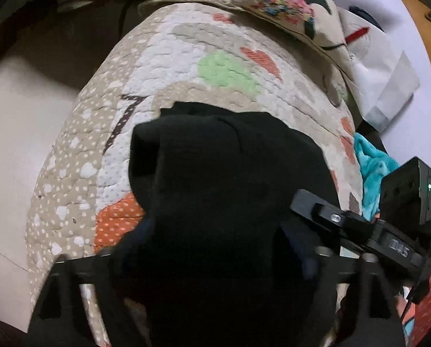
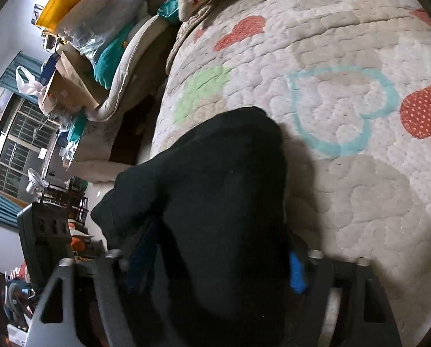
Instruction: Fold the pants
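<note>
The black pants (image 1: 215,179) hang bunched in front of the left wrist camera, above a quilted bedspread (image 1: 169,55) printed with hearts. My left gripper (image 1: 212,248) is shut on the black pants; the cloth covers its fingertips. In the right wrist view the same black pants (image 2: 224,190) drape over my right gripper (image 2: 215,254), which is shut on them; a blue finger pad (image 2: 297,271) shows at the cloth's right edge. The right gripper's body also shows in the left wrist view (image 1: 388,225), close beside the left one.
A patterned pillow (image 1: 287,3) lies at the head of the bed. A turquoise blanket (image 1: 371,167) lies at the bed's right edge. Piled bags and boxes (image 2: 79,43) stand beside the bed, near a window (image 2: 16,141). Pale floor (image 1: 22,133) lies left of the bed.
</note>
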Available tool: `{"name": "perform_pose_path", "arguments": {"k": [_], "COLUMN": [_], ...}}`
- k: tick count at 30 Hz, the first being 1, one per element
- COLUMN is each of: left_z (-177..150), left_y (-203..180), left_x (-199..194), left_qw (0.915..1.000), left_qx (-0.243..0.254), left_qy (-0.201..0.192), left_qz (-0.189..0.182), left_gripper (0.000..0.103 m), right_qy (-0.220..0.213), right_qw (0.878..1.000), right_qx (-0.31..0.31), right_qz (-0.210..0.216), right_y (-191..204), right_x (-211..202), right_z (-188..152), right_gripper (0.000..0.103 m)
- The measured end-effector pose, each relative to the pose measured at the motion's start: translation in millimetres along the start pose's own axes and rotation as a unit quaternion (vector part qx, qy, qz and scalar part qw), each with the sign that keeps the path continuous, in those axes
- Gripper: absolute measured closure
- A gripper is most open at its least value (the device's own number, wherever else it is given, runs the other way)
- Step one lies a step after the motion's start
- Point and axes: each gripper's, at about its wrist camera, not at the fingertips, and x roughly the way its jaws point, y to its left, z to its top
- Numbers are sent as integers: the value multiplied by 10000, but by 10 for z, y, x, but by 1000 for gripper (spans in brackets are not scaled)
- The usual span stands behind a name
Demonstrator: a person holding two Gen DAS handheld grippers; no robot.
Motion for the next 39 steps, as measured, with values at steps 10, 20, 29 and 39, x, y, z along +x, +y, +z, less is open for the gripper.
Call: {"name": "perform_pose_path", "arguments": {"k": [10, 20, 29, 39], "left_z": [356, 1104, 1217, 1417], "left_y": [-407, -894, -626, -374], "left_x": [-28, 574, 721, 842], "left_qw": [9987, 9989, 9976, 9974], "left_qx": [-111, 448, 336, -528], "left_qy": [-26, 84, 471, 223], "left_qz": [-504, -52, -375, 445], "left_gripper": [52, 49, 35, 24], "right_qy": [-437, -793, -552, -639], "right_qw": [9988, 9961, 9899, 9892], "right_qx": [-177, 145, 419, 411], "right_qz": [99, -358, -1239, -1253], "right_y": [178, -218, -743, -777], "right_x": [-509, -588, -271, -273], "right_z": [383, 1058, 1158, 1119], "right_gripper": [70, 71, 31, 27]}}
